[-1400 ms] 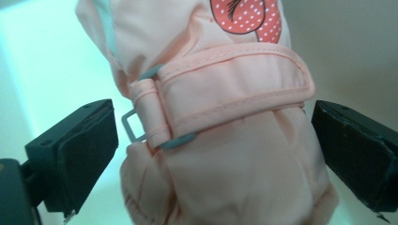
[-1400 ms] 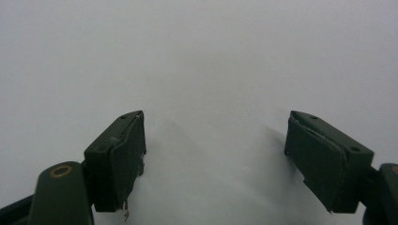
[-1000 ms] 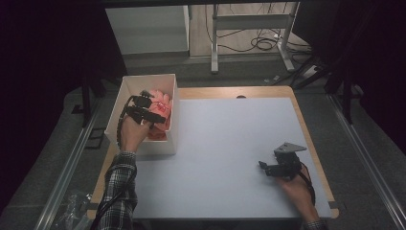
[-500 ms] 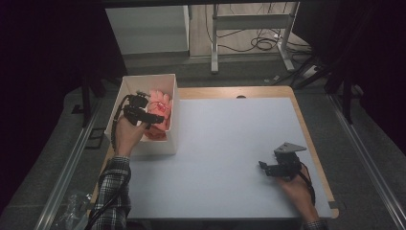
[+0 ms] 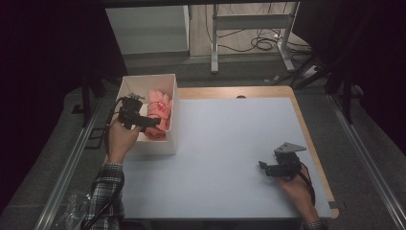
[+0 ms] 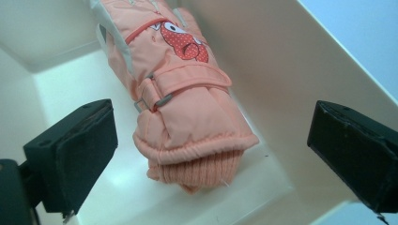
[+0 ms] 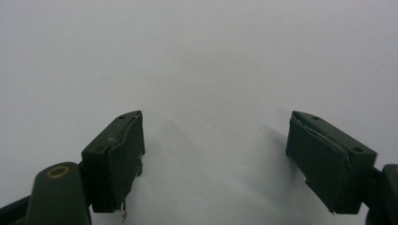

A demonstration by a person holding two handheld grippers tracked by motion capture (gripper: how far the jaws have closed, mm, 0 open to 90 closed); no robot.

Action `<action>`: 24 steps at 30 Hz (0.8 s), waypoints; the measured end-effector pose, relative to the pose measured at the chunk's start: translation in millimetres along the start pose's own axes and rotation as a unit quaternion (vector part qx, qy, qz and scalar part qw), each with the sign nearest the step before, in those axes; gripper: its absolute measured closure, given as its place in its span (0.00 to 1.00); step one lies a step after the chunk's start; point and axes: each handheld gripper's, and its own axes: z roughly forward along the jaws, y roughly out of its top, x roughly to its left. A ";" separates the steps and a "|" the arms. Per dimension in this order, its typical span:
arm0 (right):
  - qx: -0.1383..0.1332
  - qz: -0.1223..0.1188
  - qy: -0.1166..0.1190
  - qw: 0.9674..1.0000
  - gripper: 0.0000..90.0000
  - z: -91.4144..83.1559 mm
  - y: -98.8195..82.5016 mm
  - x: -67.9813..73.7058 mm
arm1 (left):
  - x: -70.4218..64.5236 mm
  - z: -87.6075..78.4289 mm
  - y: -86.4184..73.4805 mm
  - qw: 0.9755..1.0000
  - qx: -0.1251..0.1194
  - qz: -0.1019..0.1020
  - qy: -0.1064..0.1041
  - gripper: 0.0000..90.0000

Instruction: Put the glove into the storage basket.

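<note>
Left gripper (image 5: 143,120) hovering released over white box (image 5: 170,143); peach glove (image 6: 180,101) inside, dead ahead at 12 o'clock, knit cuff nearest, long axis running 12 to 6 between spread jaws. Right gripper (image 5: 264,167) released too, well apart over table (image 5: 230,139).

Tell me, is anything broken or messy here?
Nothing looks broken or spilled. The peach glove lies inside the white box, with the open left gripper above its cuff. The open right gripper is over bare table.
</note>
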 end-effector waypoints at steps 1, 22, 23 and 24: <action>0.000 0.000 0.000 1.000 0.22 0.0 0.0 0.0 | -0.7 -1.2 -1.1 1.000 -0.002 -0.001 -0.001 0.03; 0.000 0.000 -0.002 1.000 0.21 0.1 0.1 0.1 | -17.6 -29.8 -19.3 0.998 -0.042 0.021 -0.036 0.03; 0.000 0.000 -0.002 1.000 0.21 0.0 0.1 0.1 | -19.4 -30.9 -20.1 0.998 -0.045 0.022 -0.039 0.03; 0.001 0.000 -0.002 1.000 0.21 -0.1 0.2 0.1 | -20.9 -31.8 -20.8 0.998 -0.046 0.023 -0.041 0.03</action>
